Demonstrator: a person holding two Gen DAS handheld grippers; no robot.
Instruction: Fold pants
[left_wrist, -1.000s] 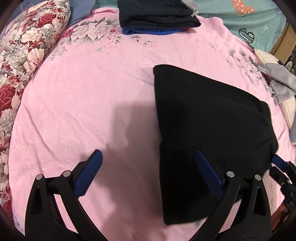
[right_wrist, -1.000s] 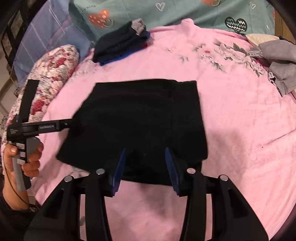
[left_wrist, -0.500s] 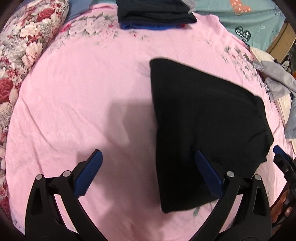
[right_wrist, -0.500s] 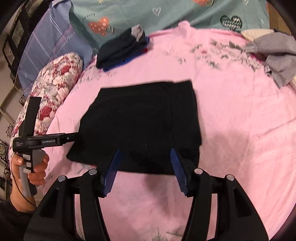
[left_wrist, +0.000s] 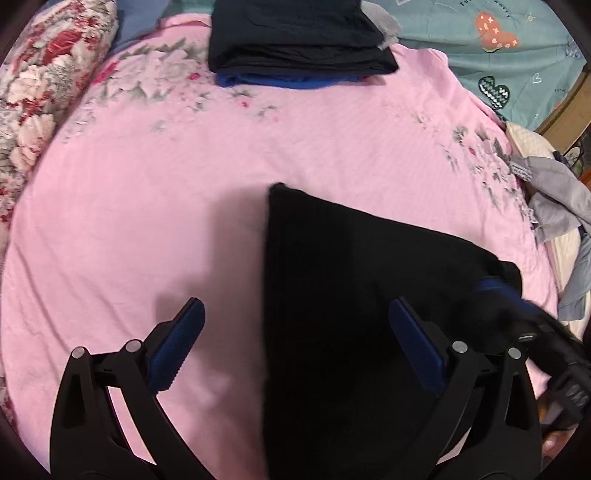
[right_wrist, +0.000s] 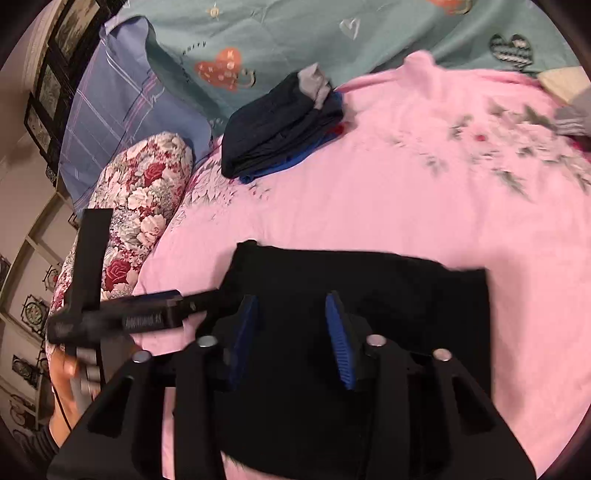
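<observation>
On the far left of the left wrist view, a flowered pillow (left_wrist: 40, 85) lies along the edge of the bed (left_wrist: 147, 206), which is covered in a pink sheet with a flower print. Toward the back of the bed, a stack of folded dark clothes (left_wrist: 299, 40) sits on a blue piece, near a teal cover with hearts (left_wrist: 491, 40).

The left hand-held gripper (left_wrist: 295, 339) has its jaws spread wide and holds nothing. Its left finger is over bare pink sheet, and its right finger is over black cloth.

The black pants (left_wrist: 351, 302) lie folded flat on the bed, right of the middle and close to the camera, with one straight edge running between the two fingers. A heap of grey clothes (left_wrist: 554, 206) lies at the right edge of the bed.

In the right wrist view, the left hand-held gripper's body reaches in from the left, with its tip at the left edge of the pants (right_wrist: 369, 302). The right hand-held gripper (right_wrist: 291, 336) is over the near part of the pants, its jaws part way open with a clear gap between them. The view does not show whether the fingers touch the cloth.
</observation>
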